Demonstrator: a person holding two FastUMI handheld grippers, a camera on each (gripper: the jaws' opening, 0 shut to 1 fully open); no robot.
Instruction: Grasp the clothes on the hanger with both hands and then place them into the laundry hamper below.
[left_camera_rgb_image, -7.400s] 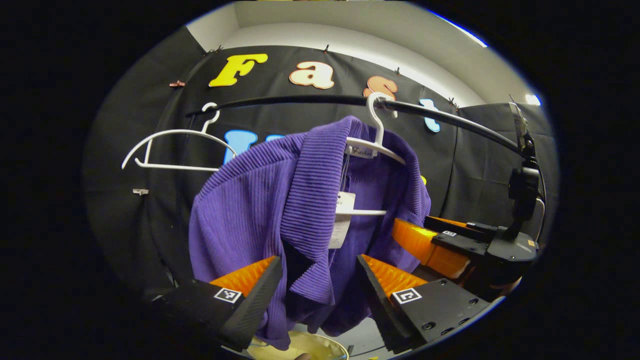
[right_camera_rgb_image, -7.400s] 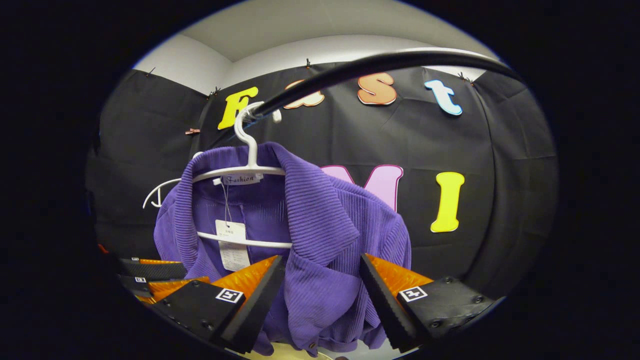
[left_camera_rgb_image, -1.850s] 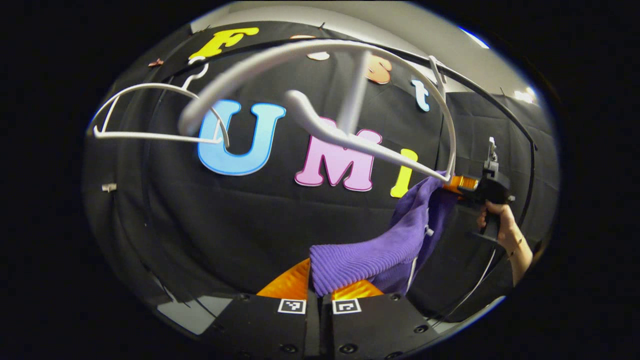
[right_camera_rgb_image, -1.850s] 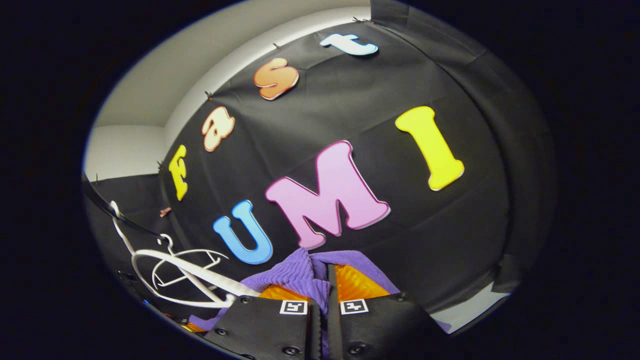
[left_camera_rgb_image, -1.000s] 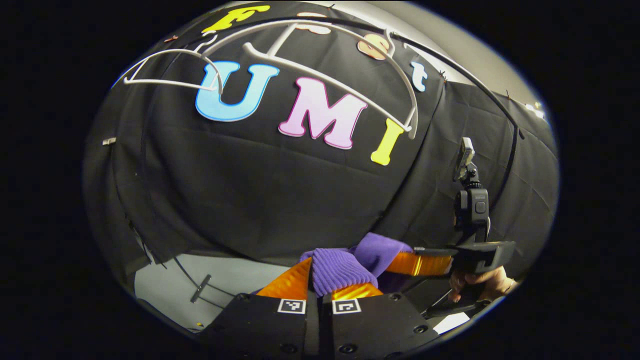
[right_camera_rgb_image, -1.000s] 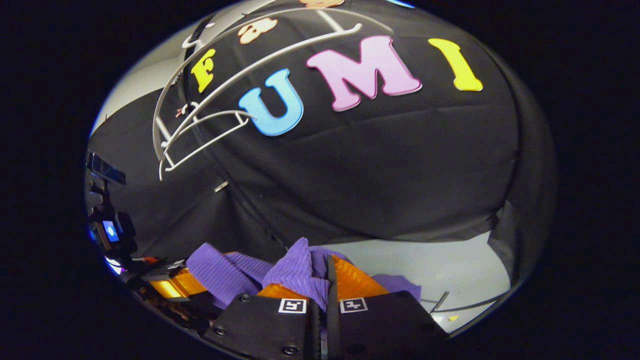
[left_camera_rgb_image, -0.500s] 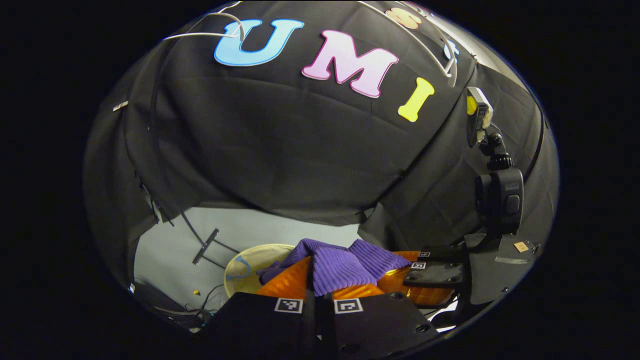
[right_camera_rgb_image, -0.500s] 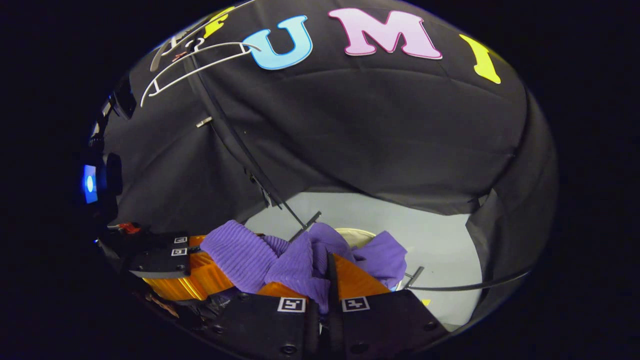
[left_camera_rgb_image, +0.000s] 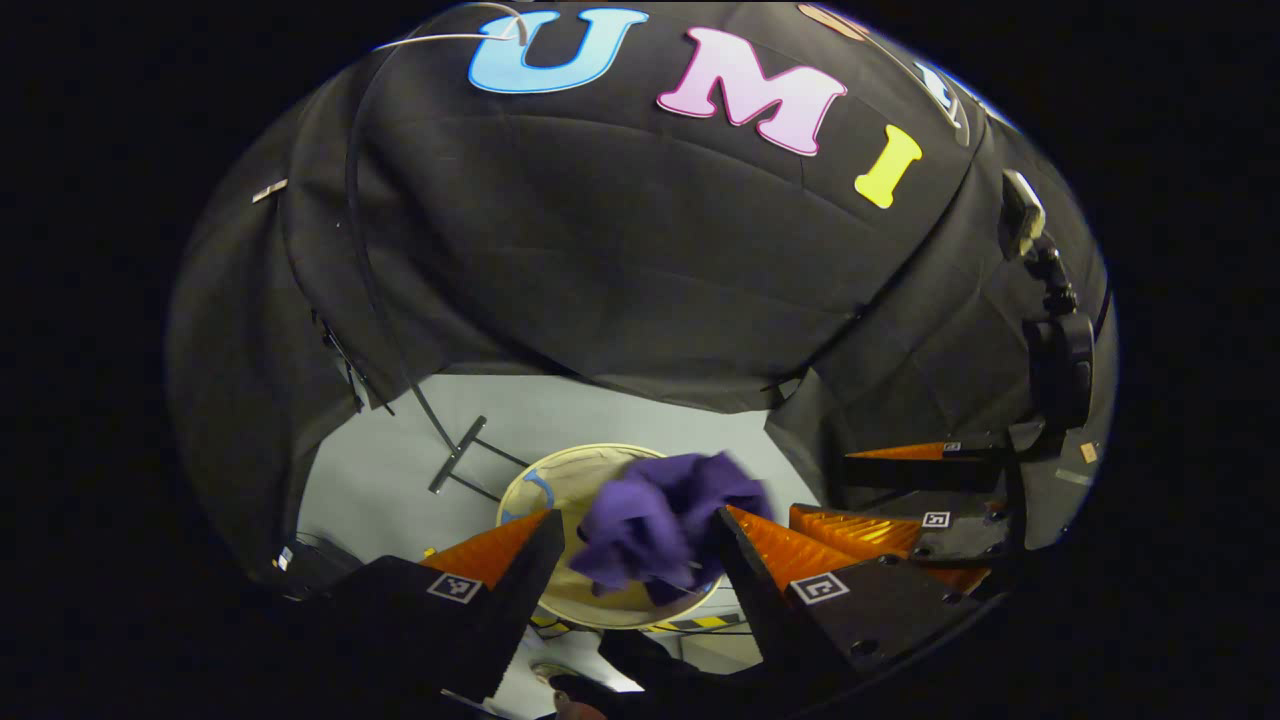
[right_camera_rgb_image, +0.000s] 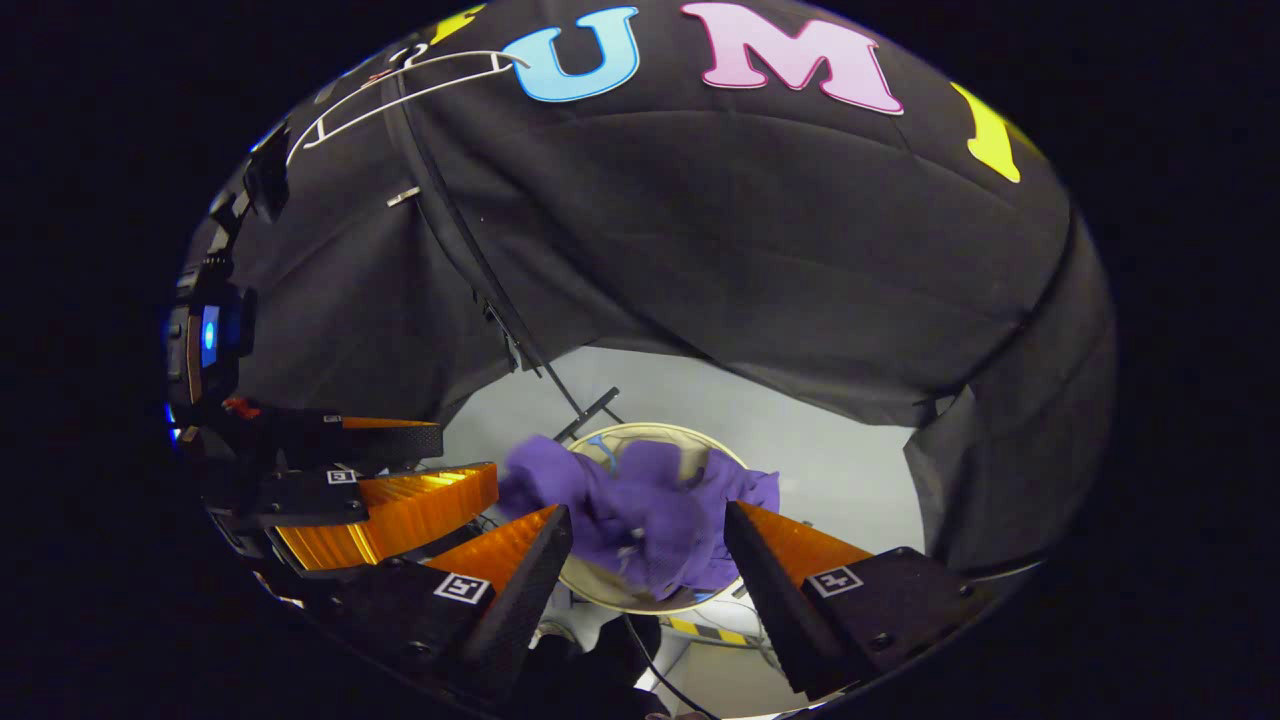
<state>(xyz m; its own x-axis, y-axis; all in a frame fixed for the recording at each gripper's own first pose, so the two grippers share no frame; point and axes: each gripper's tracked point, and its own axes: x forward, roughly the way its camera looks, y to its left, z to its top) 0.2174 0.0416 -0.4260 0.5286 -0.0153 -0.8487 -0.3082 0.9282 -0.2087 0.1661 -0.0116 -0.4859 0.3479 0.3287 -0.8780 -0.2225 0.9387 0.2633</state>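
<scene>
A: What is the left gripper view showing?

B: The left gripper (left_camera_rgb_image: 632, 535) is standing released, its fingers spread wide. The purple garment (left_camera_rgb_image: 660, 525), blurred, is hanging in the gap between them, over the round laundry hamper (left_camera_rgb_image: 560, 480) on the grey floor (left_camera_rgb_image: 400, 480). The right gripper (left_camera_rgb_image: 880, 490) is sitting just to the side, also spread apart.

A: And the right gripper view?

B: The right gripper (right_camera_rgb_image: 648, 540) is gaping too, gripping nothing. The purple garment (right_camera_rgb_image: 640, 515) is bunching over the hamper's (right_camera_rgb_image: 660, 433) rim. The left gripper (right_camera_rgb_image: 390, 470) is showing alongside, and a white hanger (right_camera_rgb_image: 400, 90) is hanging up high.
</scene>
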